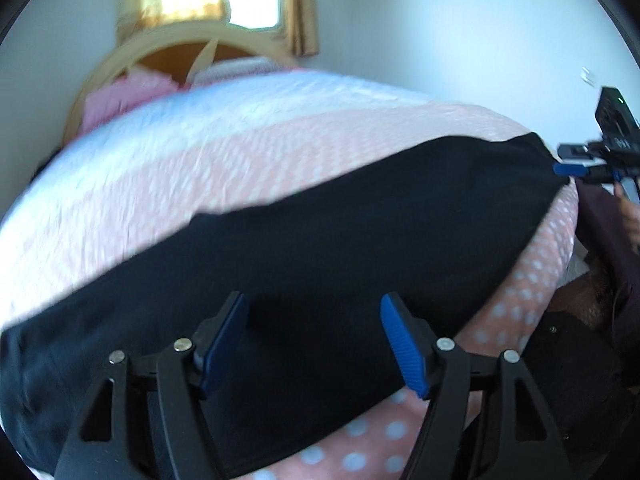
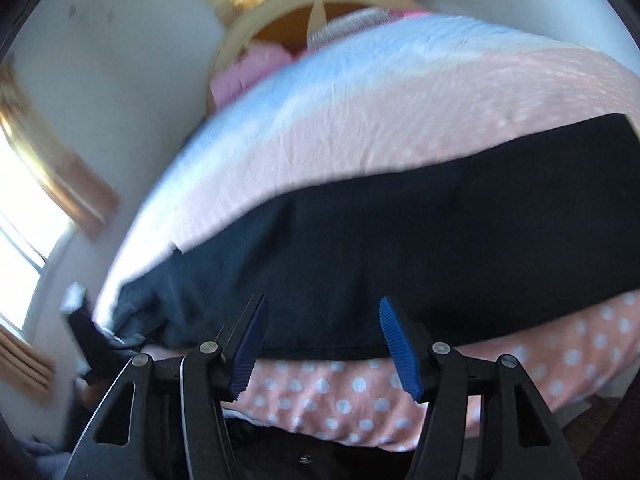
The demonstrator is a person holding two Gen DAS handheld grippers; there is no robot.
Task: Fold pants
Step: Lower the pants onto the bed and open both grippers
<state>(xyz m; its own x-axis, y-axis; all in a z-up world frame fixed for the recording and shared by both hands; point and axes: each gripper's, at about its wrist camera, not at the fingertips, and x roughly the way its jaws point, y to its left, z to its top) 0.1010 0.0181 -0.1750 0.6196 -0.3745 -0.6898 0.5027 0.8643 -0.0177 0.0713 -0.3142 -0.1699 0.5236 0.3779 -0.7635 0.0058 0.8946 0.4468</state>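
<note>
the black pants [image 1: 320,248] lie stretched across the polka-dot bedspread [image 1: 200,168], long axis running 9 to 3 o'clock before both grippers. left gripper [image 1: 314,340] fingers spread wide over the cloth, holding nothing; right gripper [image 2: 322,344] likewise wide, near edge at 12 o'clock.

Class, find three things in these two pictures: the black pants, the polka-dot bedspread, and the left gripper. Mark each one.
black pants [image 1: 340,232], left wrist view, middle of the dark cloth.
polka-dot bedspread [image 2: 320,400], right wrist view, dotted part below the pants.
left gripper [image 1: 314,338], left wrist view, midway between its open blue fingertips.
</note>
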